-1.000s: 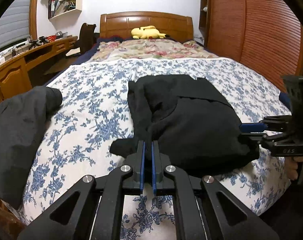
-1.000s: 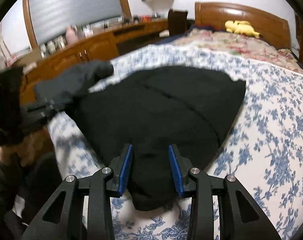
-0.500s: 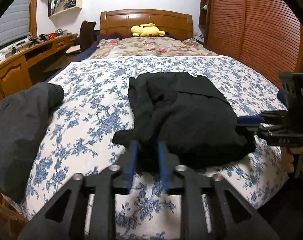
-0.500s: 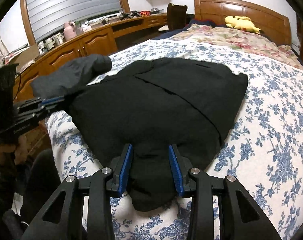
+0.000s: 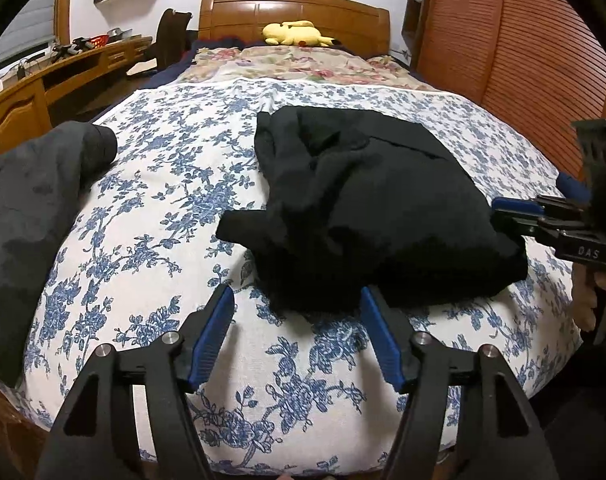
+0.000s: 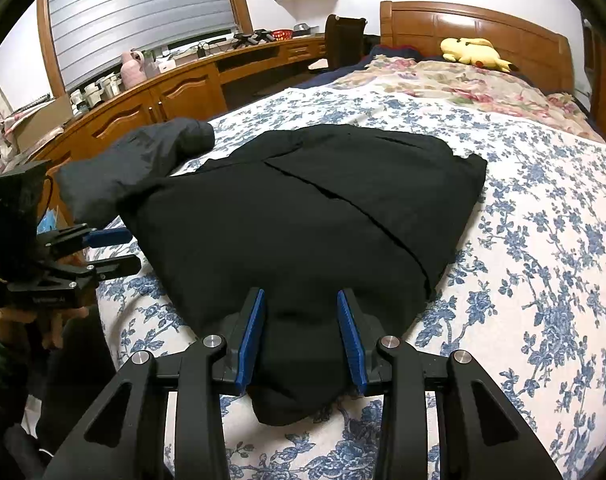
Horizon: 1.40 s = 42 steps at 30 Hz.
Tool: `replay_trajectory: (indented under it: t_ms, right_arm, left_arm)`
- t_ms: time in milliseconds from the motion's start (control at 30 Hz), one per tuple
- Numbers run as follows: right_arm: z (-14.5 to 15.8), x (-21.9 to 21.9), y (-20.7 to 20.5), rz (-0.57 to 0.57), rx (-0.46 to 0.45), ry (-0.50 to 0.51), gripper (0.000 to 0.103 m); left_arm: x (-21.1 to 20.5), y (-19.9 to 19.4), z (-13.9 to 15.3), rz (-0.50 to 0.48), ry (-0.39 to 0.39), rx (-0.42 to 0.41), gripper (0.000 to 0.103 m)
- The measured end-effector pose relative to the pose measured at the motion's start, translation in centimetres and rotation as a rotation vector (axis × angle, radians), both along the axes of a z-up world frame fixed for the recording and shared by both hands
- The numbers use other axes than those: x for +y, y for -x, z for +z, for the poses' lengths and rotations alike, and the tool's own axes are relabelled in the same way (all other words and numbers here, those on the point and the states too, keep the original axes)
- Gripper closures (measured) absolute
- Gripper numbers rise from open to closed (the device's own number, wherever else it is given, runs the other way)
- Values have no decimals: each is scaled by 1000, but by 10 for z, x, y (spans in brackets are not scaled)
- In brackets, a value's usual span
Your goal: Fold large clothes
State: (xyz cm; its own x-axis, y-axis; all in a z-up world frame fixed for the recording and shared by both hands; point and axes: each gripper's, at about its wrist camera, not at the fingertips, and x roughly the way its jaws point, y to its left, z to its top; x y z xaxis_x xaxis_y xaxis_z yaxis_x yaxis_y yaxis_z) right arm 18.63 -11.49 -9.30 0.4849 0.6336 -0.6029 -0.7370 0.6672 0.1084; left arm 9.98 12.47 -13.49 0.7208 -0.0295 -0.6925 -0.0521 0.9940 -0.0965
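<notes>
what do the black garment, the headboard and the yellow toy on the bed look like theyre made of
Black garment: soft matte knit or fleece, judging by its limp folds and lack of sheen; exact fibre unclear.
Headboard: varnished reddish-brown wood, with raised panels and glossy highlights.
Yellow toy: plush fabric, going by its rounded, squashed, stuffed shape.

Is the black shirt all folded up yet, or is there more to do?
Mostly folded: the black garment lies in a compact bundle on the flowered bedspread. In hand: nothing; the left gripper and right gripper are both open. Left: a loose flap sticks out and wants tucking, and the grey garment beside it lies unfolded.
</notes>
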Motion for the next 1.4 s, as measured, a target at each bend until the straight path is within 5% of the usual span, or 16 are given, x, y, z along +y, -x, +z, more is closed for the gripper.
replay_trajectory:
  t_ms: [367, 867, 1400]
  right_arm:
    - [14, -18, -39, -107, -25, 73, 38]
    - [23, 18, -195, -168, 44, 43, 33]
    - [-13, 8, -241, -189, 161, -27, 19]
  left_arm:
    - [6, -7, -4, 11, -5, -10, 36]
    - [11, -17, 1, 21, -29, -13, 35]
    - [8, -18, 5, 13, -18, -7, 35]
